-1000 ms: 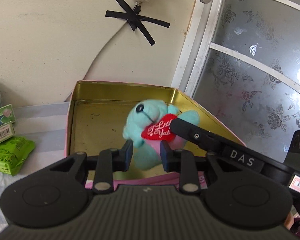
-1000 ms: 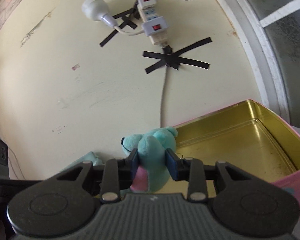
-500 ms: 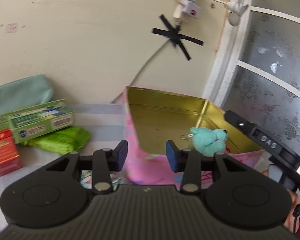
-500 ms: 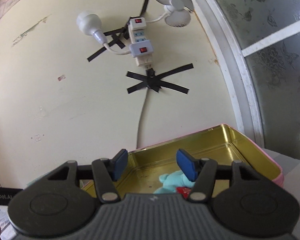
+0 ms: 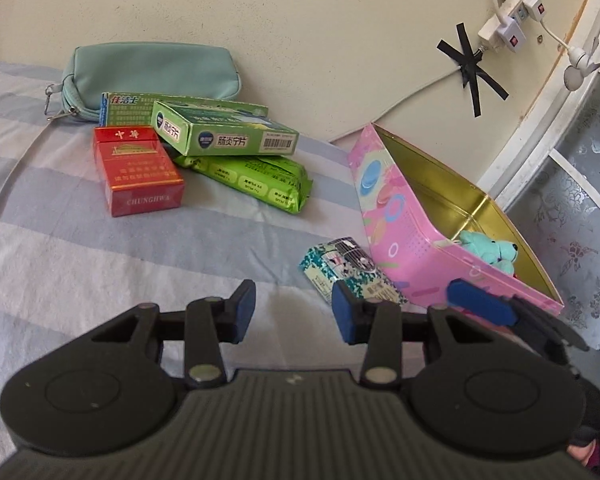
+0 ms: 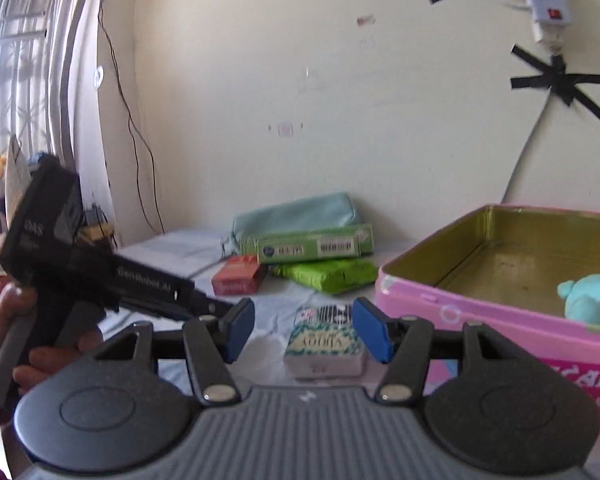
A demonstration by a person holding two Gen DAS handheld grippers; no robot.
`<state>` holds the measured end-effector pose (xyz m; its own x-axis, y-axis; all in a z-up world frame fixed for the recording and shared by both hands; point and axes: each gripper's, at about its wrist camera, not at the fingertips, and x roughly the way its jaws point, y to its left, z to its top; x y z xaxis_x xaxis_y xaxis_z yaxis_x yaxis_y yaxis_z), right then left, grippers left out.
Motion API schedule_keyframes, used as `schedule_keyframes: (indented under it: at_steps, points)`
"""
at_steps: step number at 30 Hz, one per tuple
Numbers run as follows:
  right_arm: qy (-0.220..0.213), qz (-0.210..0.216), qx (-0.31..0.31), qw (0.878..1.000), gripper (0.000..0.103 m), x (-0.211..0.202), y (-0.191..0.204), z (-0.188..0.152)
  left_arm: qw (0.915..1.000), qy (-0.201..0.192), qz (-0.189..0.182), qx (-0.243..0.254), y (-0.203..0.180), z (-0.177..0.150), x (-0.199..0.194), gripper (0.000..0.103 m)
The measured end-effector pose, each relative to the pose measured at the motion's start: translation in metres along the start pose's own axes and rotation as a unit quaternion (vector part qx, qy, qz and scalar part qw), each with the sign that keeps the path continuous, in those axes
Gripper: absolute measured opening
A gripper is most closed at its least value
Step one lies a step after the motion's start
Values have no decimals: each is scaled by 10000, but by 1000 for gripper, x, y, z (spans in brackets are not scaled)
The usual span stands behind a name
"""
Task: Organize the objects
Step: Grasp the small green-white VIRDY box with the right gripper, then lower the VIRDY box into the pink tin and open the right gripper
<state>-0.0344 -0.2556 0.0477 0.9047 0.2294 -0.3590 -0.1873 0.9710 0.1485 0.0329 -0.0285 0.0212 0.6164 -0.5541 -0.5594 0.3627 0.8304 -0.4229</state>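
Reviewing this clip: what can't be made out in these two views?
- Teal plush bear: lower body hidden by pink tin wall in left view; cut by frame edge in right view.
- Patterned small box: label blurred in right view.
- Toothpaste box: mostly covered by green medicine box.

- Under my fingers lies a bed sheet (image 5: 100,248) with wide blue and white stripes, running back to the wall.
- Far left, a teal pouch (image 5: 148,70) rests against the wall.
- Just in front of it sit a red carton (image 5: 138,170) and a green packet (image 5: 256,182); two green boxes are stacked over the packet.
- Nearer me lies a small patterned box (image 5: 346,270), just beside the pink tin (image 5: 412,236).
- The tin stands on the right, its lid off.
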Motion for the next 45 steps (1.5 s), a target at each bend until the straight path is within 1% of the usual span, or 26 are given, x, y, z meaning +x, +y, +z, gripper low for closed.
schedule_keyframes:
  at_steps: [4,6,7,9,11,13,14,15,17,18,21,24,26,29,31,33,35,38,40,43,45]
  points:
    - [683,-190,-70,9975,66,27,2,-3,9995,190,-251,-88,0,7,11,44]
    - [826,-226,-118,9963,78,36,4,-2,9978,372,-475,-273,1,10,18,44]
    - [912,-280,-179,9953,78,40,6,-4,9963,460,-610,-392,2,11,21,44]
    - [1081,-355,-294,9931,78,50,9,-6,9934,593,-804,-557,1,13,28,49]
    - [1322,-379,-376,9898,75,60,11,-8,9918,683,-911,-572,-4,14,34,49]
    - [1384,-411,-433,9886,73,65,12,-8,9917,745,-906,-533,-10,12,40,48]
    - [1381,-403,-431,9887,68,65,12,-8,9918,779,-878,-512,-12,10,43,47]
    - [1362,-400,-424,9890,62,64,12,-9,9925,790,-799,-474,-14,7,45,46]
    - [1310,-444,-371,9897,56,63,10,-9,9945,672,-714,-355,-17,3,43,43]
    - [1294,-419,-325,9902,56,62,8,-10,9950,661,-678,-319,-19,2,42,39]
    - [1155,-292,-234,9926,54,57,6,-10,9955,591,-671,-313,-18,1,33,38]
    - [696,-220,-418,9965,54,41,12,-11,9969,338,-698,-161,-27,4,14,38]
    - [305,-299,-675,9968,54,28,21,-14,9976,144,-676,55,-38,8,2,38]
    - [-363,-617,-1024,9922,54,10,34,-15,9966,-188,-645,467,-61,15,-10,38]
    - [-714,-848,-1113,9876,54,2,35,-13,9942,-367,-699,728,-76,20,-12,38]
    - [-989,-1032,-1007,9846,54,-7,30,-10,9906,-483,-771,1019,-92,25,-10,38]
    - [-1193,-1245,-821,9816,54,-18,21,-8,9871,-504,-836,1269,-108,30,-2,38]
    - [-1221,-1643,-648,9767,54,-26,3,-7,9838,-383,-953,1471,-124,35,21,38]
    - [-1096,-1860,-493,9752,54,-26,-9,-6,9835,-252,-1002,1484,-131,37,37,38]
    - [-834,-2021,-153,9757,55,-20,-32,-4,9833,-101,-994,1518,-138,36,58,38]
    - [-677,-2049,98,9764,55,-17,-45,-4,9834,-37,-977,1530,-141,33,67,38]
